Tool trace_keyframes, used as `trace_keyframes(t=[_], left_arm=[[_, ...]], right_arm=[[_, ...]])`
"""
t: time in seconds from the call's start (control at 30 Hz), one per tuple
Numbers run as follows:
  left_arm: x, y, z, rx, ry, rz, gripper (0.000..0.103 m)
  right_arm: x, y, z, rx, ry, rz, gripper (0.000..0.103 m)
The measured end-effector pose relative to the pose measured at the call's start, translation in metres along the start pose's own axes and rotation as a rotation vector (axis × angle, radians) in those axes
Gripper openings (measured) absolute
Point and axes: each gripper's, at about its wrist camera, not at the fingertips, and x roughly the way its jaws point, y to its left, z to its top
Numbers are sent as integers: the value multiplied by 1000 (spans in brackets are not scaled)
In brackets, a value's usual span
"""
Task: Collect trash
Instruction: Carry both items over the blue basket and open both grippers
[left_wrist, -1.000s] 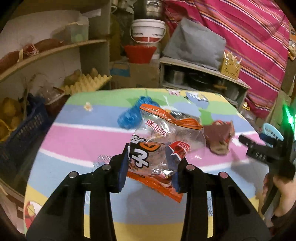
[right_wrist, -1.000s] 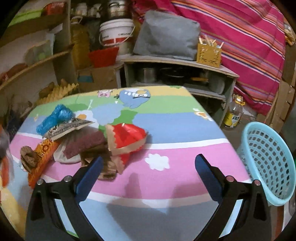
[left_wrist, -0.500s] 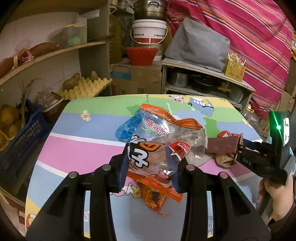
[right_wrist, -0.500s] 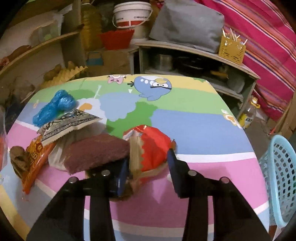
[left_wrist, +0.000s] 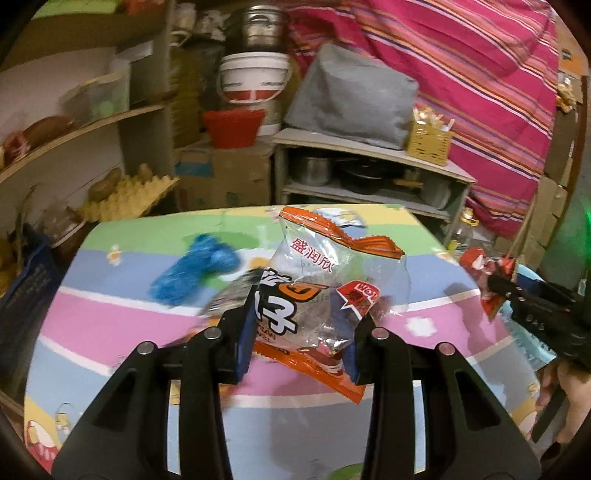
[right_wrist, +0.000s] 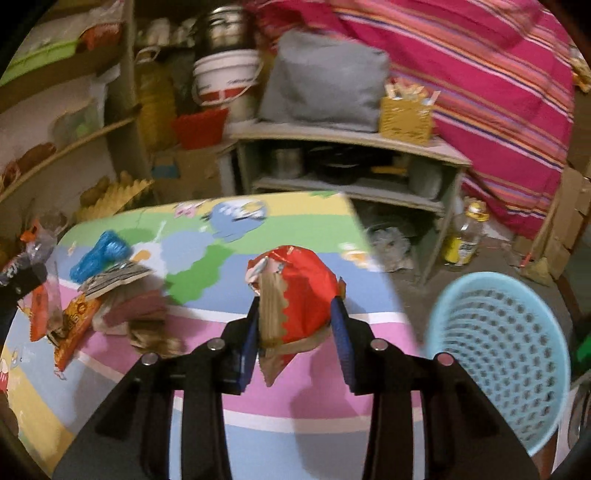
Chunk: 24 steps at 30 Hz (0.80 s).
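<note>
My left gripper (left_wrist: 301, 334) is shut on a clear snack bag with orange edges (left_wrist: 332, 288), held above the colourful table (left_wrist: 110, 332). My right gripper (right_wrist: 295, 332) is shut on a crumpled red and brown wrapper (right_wrist: 295, 295), lifted off the table (right_wrist: 314, 387). In the left wrist view the right gripper (left_wrist: 495, 291) shows at the right edge with the red wrapper (left_wrist: 480, 262). On the table lie a blue crumpled bag (right_wrist: 99, 254), a brown wrapper (right_wrist: 136, 310) and an orange wrapper (right_wrist: 74, 321). A light blue mesh basket (right_wrist: 498, 350) stands to the right of the table.
Shelves with an egg tray (left_wrist: 129, 195) and a dark blue crate (left_wrist: 22, 280) stand left of the table. Behind it are a low shelf with pots (right_wrist: 351, 166), a white bucket (right_wrist: 225, 81), a grey cushion and a striped cloth. A bottle (right_wrist: 465, 236) stands on the floor.
My right gripper has shut on the red wrapper and lifted it off the pile, toward the basket. The left gripper, still holding the snack bag, has moved across the table toward the right.
</note>
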Motion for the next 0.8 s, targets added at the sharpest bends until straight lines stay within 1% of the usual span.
trace_keyframes(t=[0.13,0.3,0.4,0.47,0.57,0.63,0.7,0.8], left_arm=[[7,-48,4,33,-4,-53,37],[12,-107,3,90,-26,-113,37],[19,-150,3,110,-20,-177,37],[19,-173,4,139,-24,-204,37],[14,-213,9,188,-51,-249,37],[12,-239,13,221,-68,-273,37],[13,-260,13,246,-68,-298,37],[24,-289,10,281,-62,-332,37]], right_arm=[[-15,-48,-1,51,-21,-56,37],[-33,-116,-7,150,-46,-127,37],[-40,-147,-9,188,-55,-162,37],[-48,-166,-6,213,-66,-187,37],[-57,-185,2,206,-74,-225,37],[-61,-195,3,206,-79,-232,37],[-61,-203,-3,222,-81,-224,37],[-56,-218,-15,252,-60,-216,37]])
